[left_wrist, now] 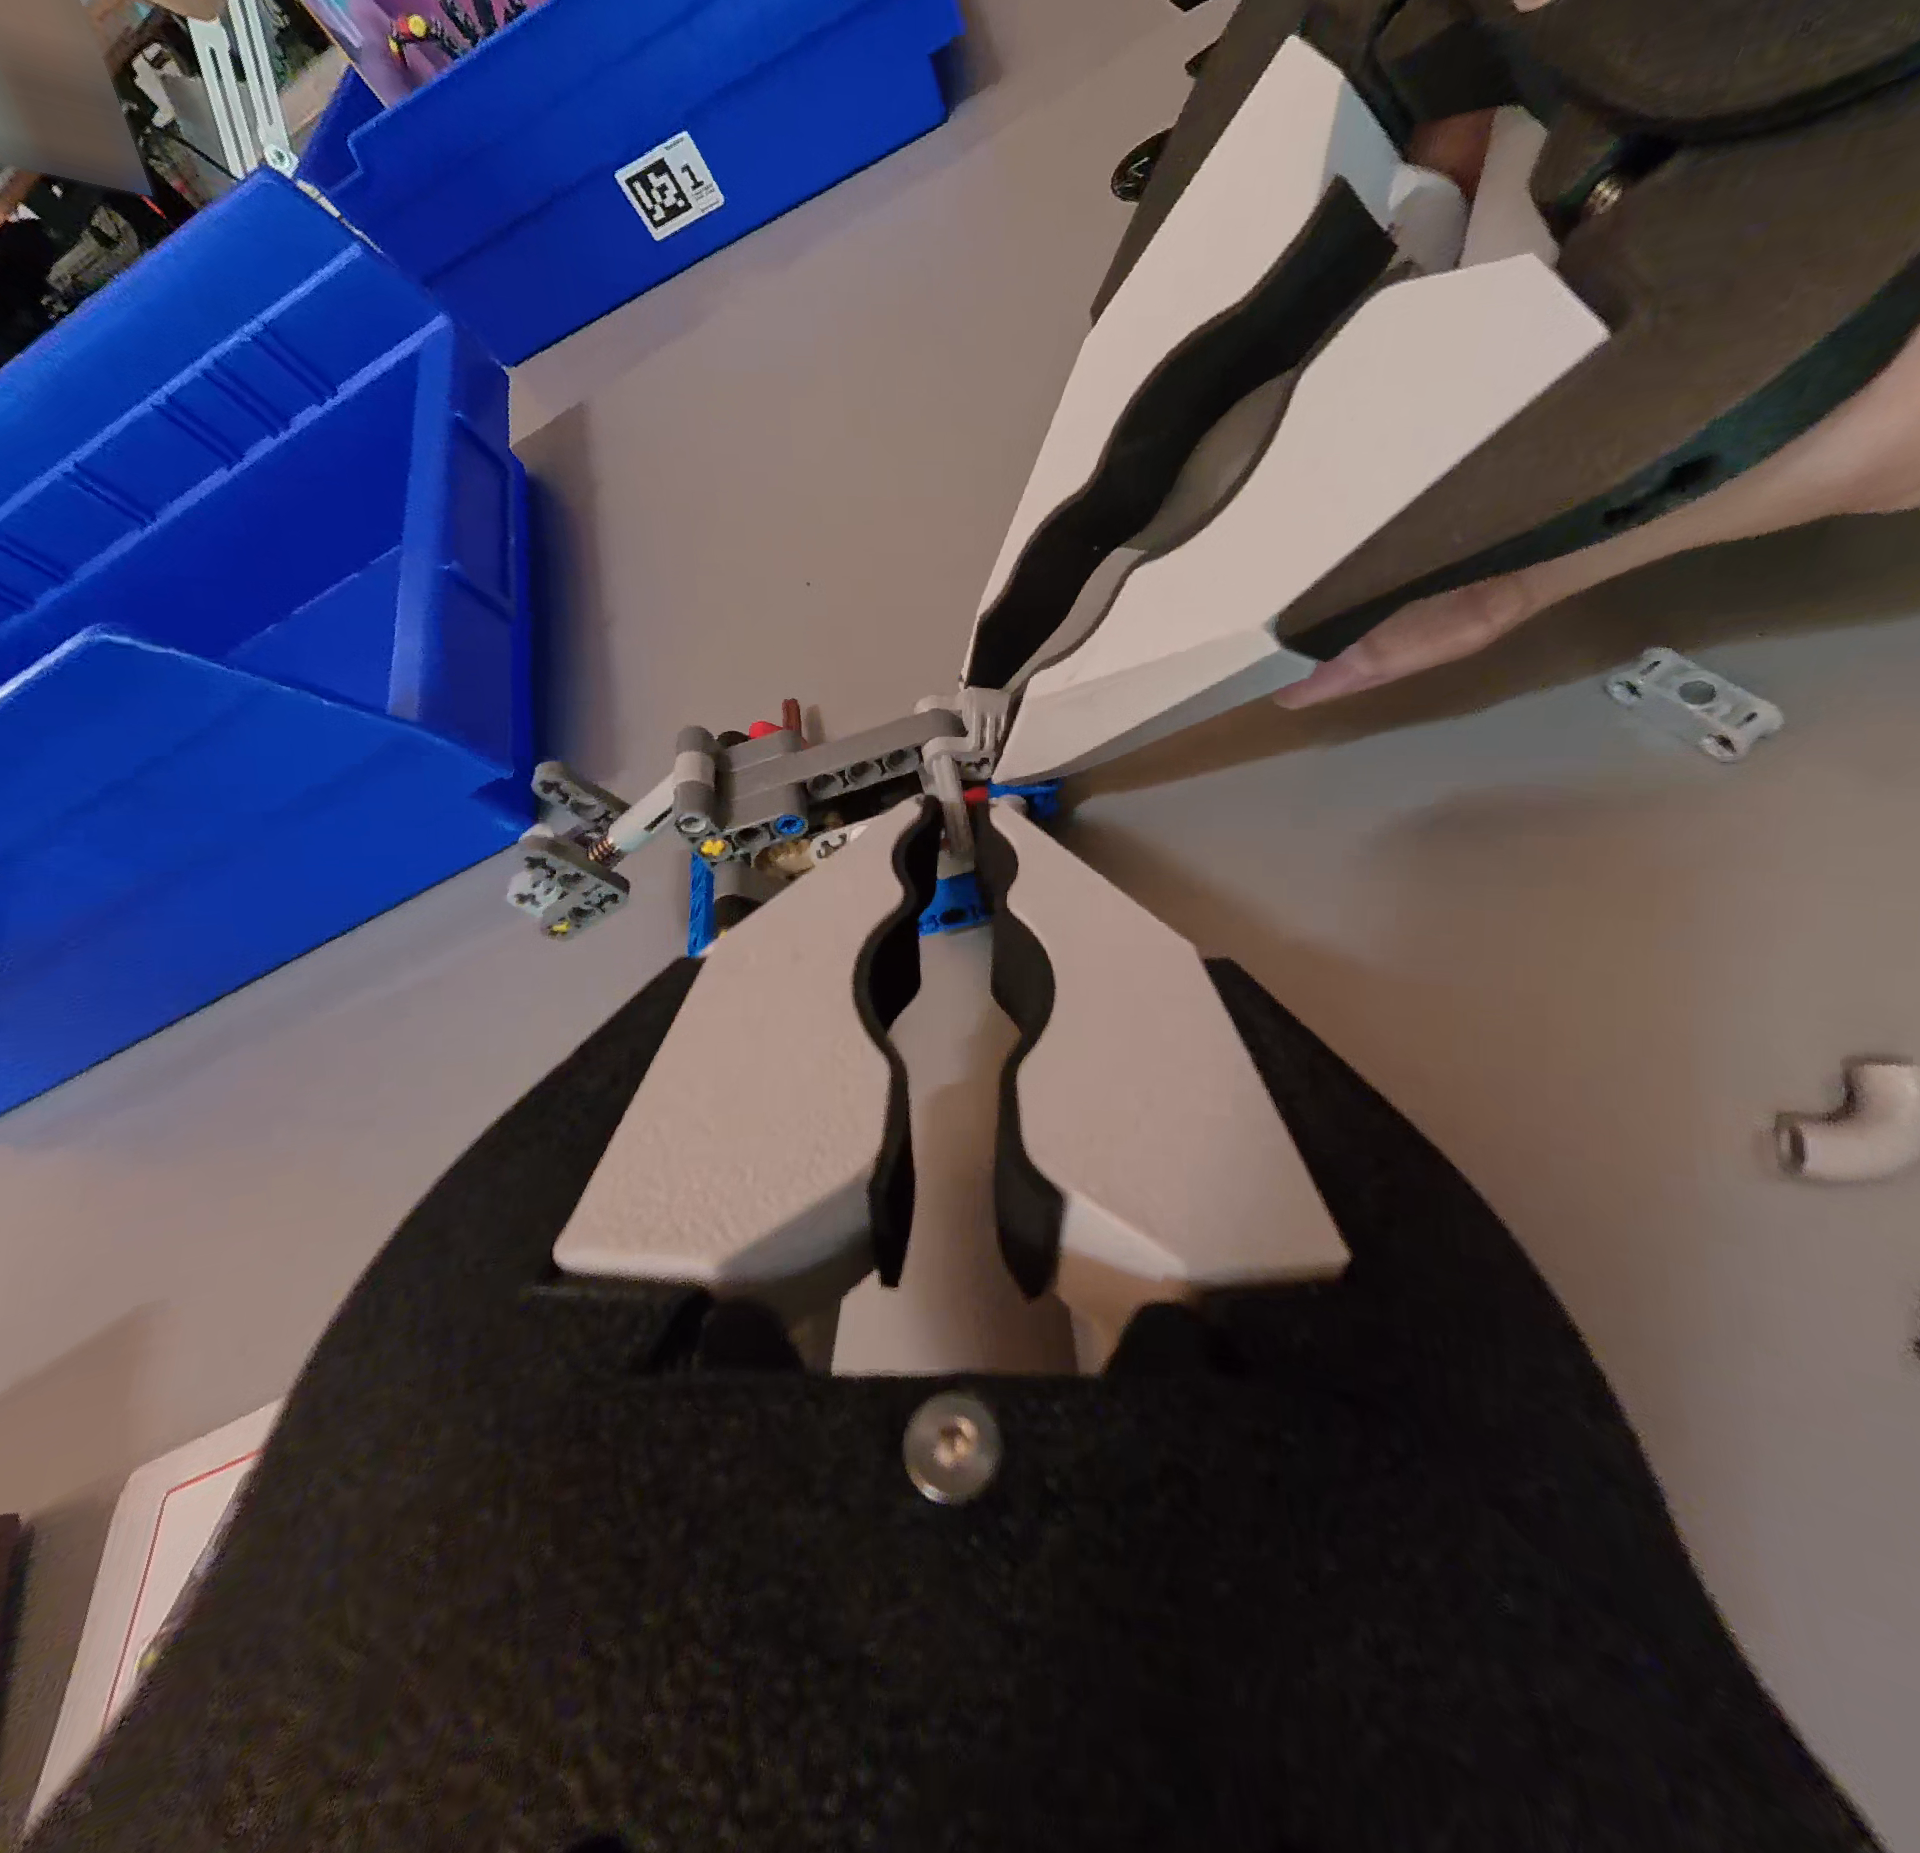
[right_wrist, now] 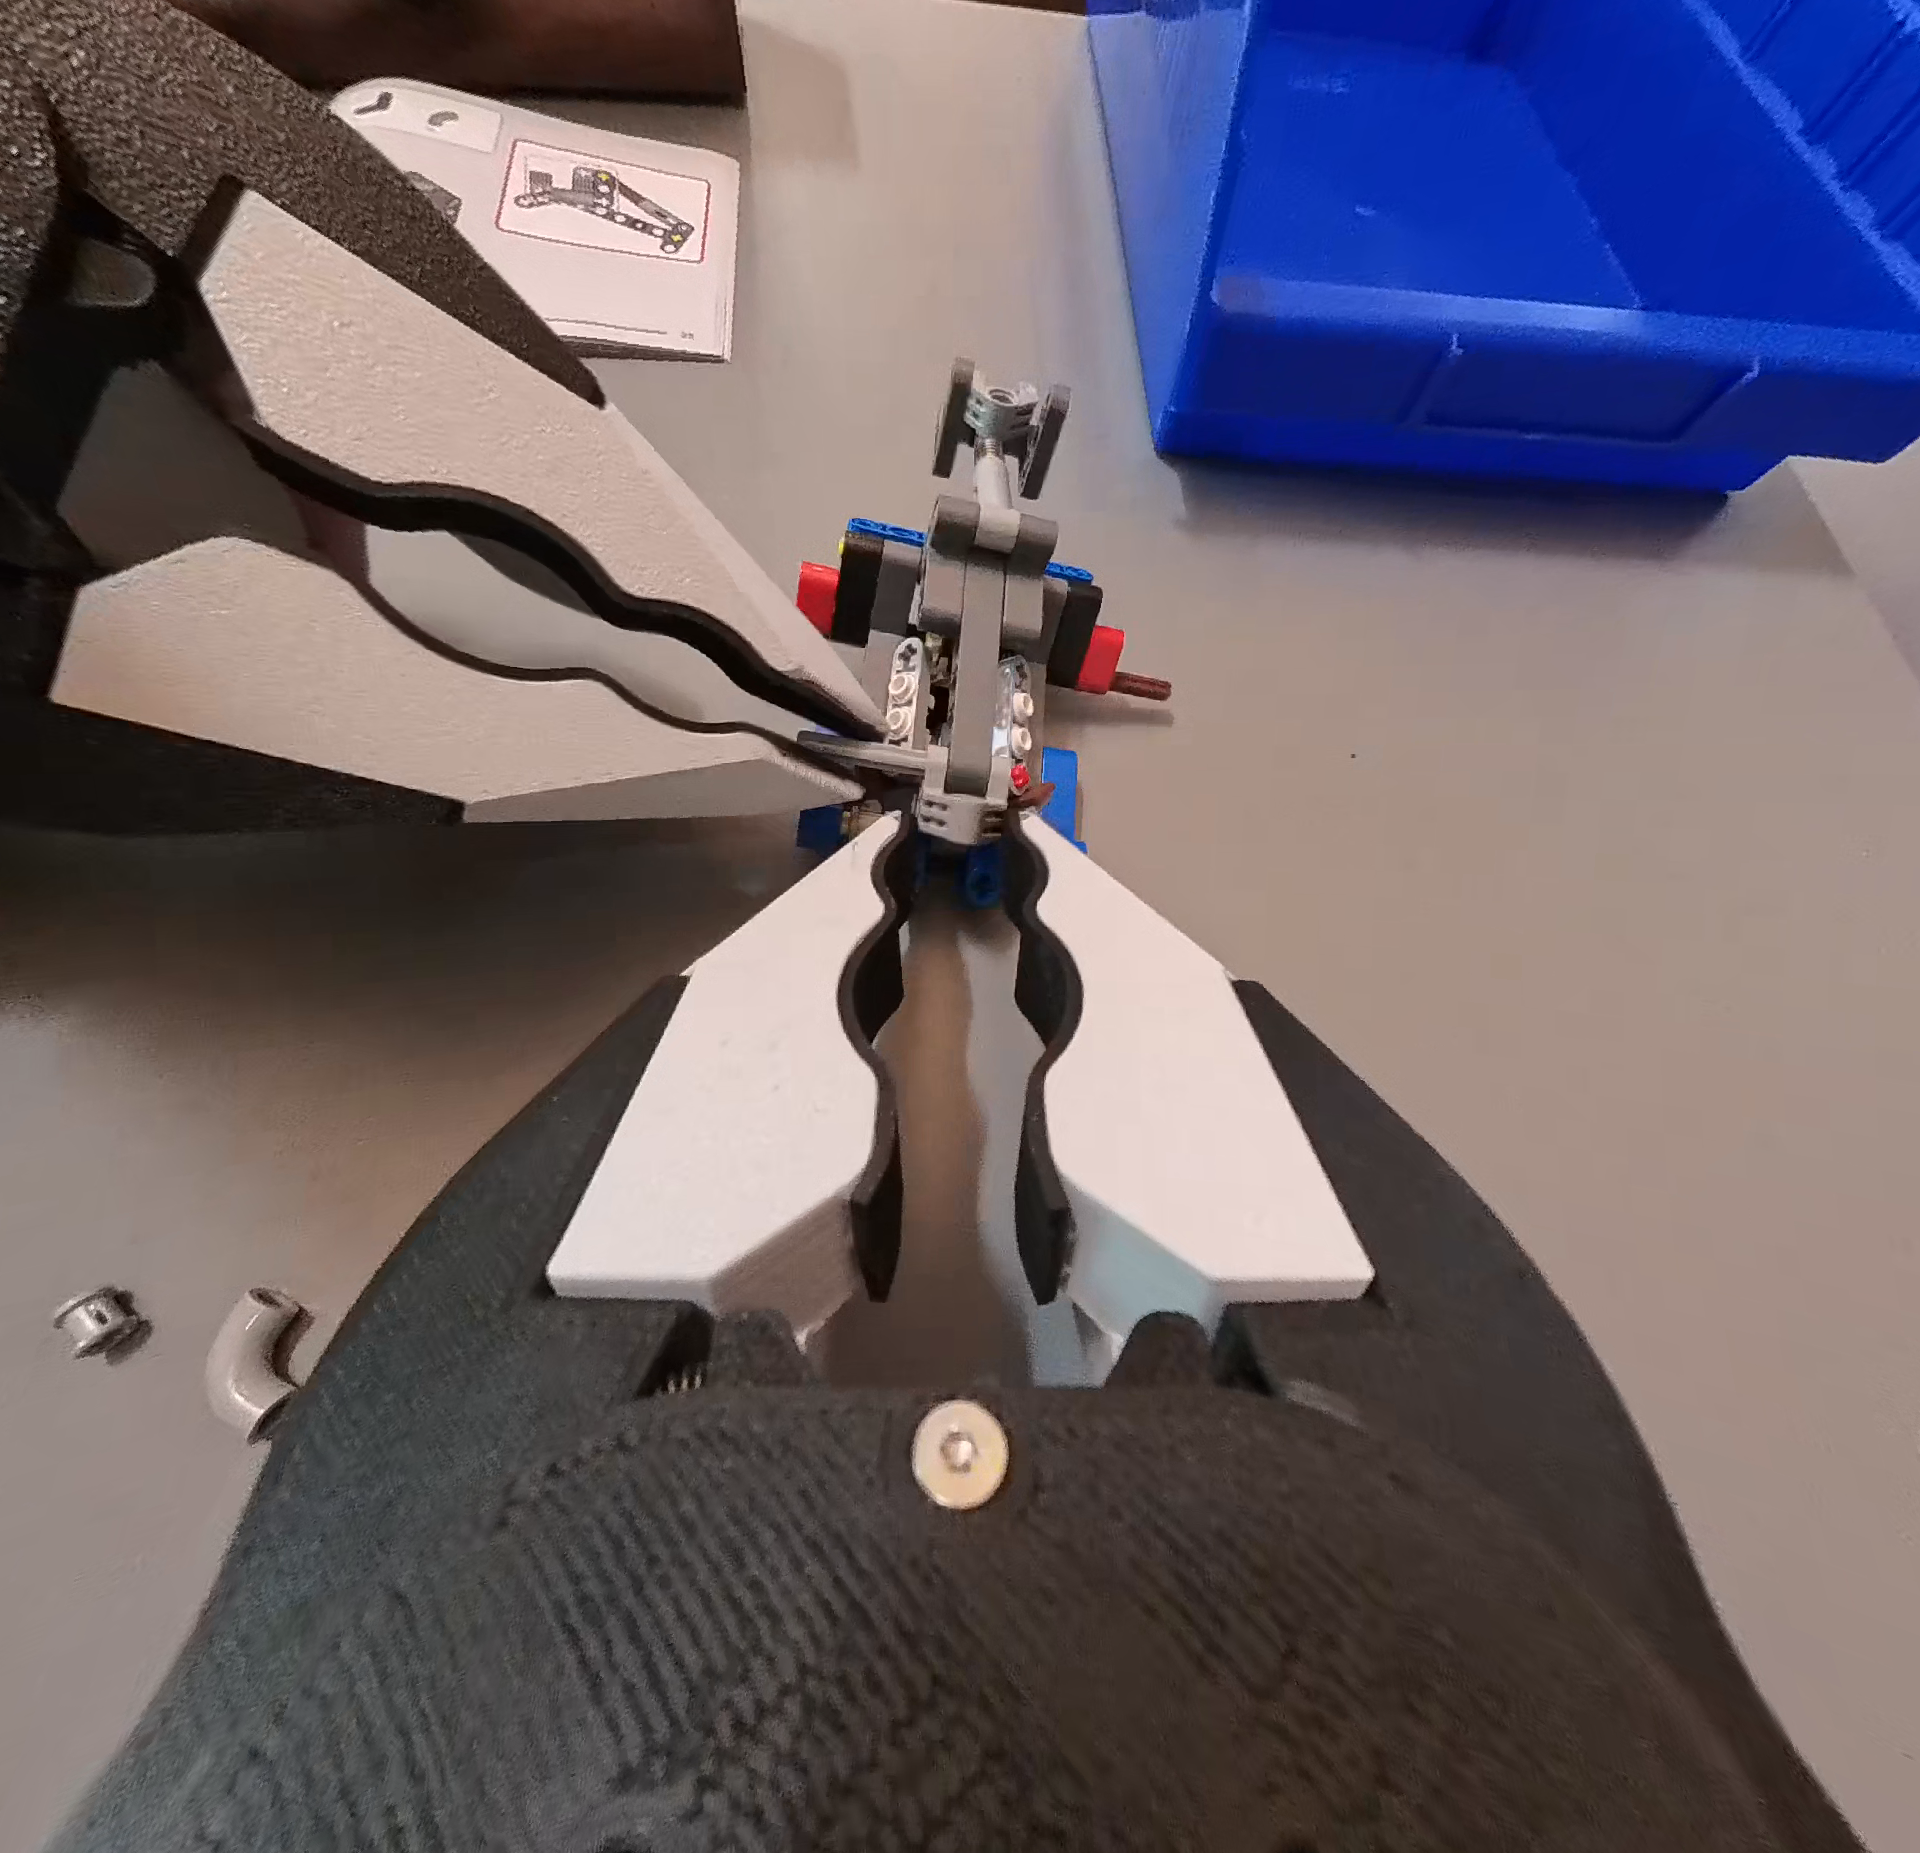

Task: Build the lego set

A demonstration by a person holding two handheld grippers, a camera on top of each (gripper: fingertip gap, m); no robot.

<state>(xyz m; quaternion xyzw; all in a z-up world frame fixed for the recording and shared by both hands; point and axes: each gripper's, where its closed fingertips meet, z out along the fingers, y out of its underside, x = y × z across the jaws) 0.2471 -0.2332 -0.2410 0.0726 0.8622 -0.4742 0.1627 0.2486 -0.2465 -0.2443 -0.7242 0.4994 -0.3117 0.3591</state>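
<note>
A plain grey table (right_wrist: pixel 1455 972) carries everything here, with blue bins (left_wrist: pixel 260 577) along one side and an open instruction booklet (right_wrist: pixel 613 234) lying farther off. In the middle stands a small brick-built model (right_wrist: pixel 977 650) — grey beams over a blue base. The left gripper (left_wrist: pixel 958 827) is pinched on a thin light-grey upright piece (left_wrist: pixel 954 795) at the model's near end, seemingly to steady it, while the right gripper (right_wrist: pixel 961 829) clasps a pale connector block (right_wrist: pixel 956 816) at the tip of the long grey beam (left_wrist: pixel 831 754). The left wrist view alone shows a loose grey plate (left_wrist: pixel 1694 702) and elbow piece (left_wrist: pixel 1849 1128); the right alone shows the red side blocks (right_wrist: pixel 1103 652) and a small pulley (right_wrist: pixel 102 1320).
</note>
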